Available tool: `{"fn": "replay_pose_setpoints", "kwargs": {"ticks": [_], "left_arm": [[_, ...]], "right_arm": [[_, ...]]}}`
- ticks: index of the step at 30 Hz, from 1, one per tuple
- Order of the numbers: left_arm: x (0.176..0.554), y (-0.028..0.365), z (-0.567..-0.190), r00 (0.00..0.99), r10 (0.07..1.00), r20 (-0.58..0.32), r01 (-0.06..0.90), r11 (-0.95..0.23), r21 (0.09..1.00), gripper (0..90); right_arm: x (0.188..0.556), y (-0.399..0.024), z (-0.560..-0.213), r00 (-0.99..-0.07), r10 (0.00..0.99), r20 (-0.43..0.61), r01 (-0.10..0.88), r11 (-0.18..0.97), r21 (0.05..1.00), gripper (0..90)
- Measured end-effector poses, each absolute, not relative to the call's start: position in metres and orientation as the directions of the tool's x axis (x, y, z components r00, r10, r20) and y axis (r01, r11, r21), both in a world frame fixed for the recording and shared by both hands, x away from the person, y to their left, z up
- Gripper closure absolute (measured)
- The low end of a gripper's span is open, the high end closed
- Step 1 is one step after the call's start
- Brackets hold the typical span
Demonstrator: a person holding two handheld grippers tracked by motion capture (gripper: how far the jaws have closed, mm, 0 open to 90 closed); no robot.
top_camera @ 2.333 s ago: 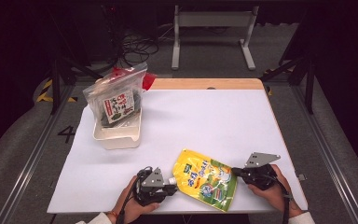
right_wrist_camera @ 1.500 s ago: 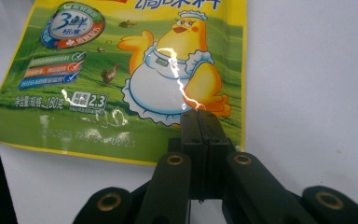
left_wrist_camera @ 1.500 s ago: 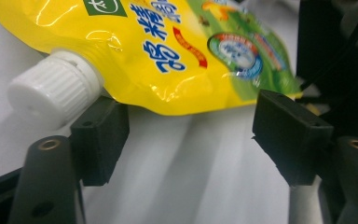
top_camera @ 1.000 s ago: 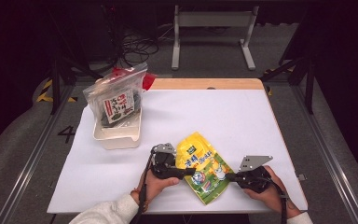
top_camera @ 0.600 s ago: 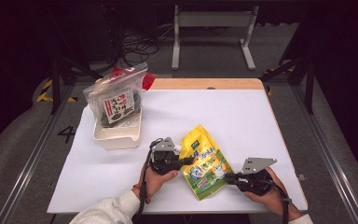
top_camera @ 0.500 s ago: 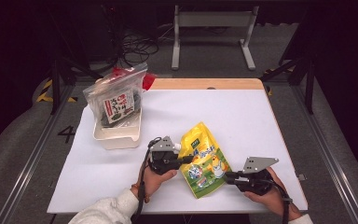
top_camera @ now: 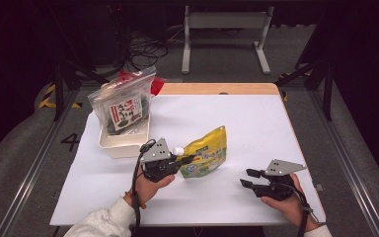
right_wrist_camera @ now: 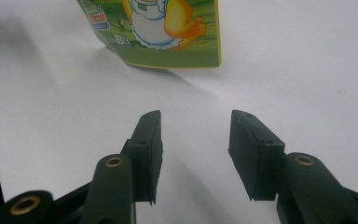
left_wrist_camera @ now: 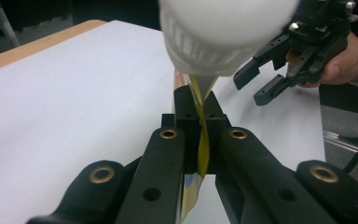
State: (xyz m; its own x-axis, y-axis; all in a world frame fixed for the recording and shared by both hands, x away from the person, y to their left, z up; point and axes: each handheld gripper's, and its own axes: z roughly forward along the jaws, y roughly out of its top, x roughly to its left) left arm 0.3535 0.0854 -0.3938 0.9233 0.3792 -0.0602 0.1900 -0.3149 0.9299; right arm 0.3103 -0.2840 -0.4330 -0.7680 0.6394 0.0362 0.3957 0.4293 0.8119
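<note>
The left gripper (top_camera: 186, 159) is clamped on the yellow pouch (top_camera: 206, 154) just below its white cap (top_camera: 178, 150), so the pouch hangs off the table (top_camera: 256, 118), its long axis slanting away from that gripper. The tray (top_camera: 123, 143) lies just beyond the left hand, on its far side from the pouch. The right gripper (top_camera: 246, 177), jaws just opening and empty, rests low, pointing at the pouch's bottom edge, apart from it.

A lab or recording studio is showing here, not a home: a white-topped table (top_camera: 256, 118) is standing on grey carpet amid dark surroundings, cables (top_camera: 145, 47) are lying tangled at the upper middle, a metal stand (top_camera: 224, 29) is standing behind, and yellow-black tape (top_camera: 47, 96) is marking the floor at left.
</note>
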Motion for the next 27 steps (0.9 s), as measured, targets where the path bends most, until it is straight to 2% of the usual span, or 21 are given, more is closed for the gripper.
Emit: {"fn": "replay_pose_setpoints", "kwargs": {"ticks": [27], "left_arm": [[0.363,0.126,-0.373,0.931,0.366,-0.003,0.124,-0.309,0.943,90.0]], "right_arm": [[0.315,-0.284,-0.436,-0.740,0.673,0.017,0.400,0.420,0.814,45.0]]}}
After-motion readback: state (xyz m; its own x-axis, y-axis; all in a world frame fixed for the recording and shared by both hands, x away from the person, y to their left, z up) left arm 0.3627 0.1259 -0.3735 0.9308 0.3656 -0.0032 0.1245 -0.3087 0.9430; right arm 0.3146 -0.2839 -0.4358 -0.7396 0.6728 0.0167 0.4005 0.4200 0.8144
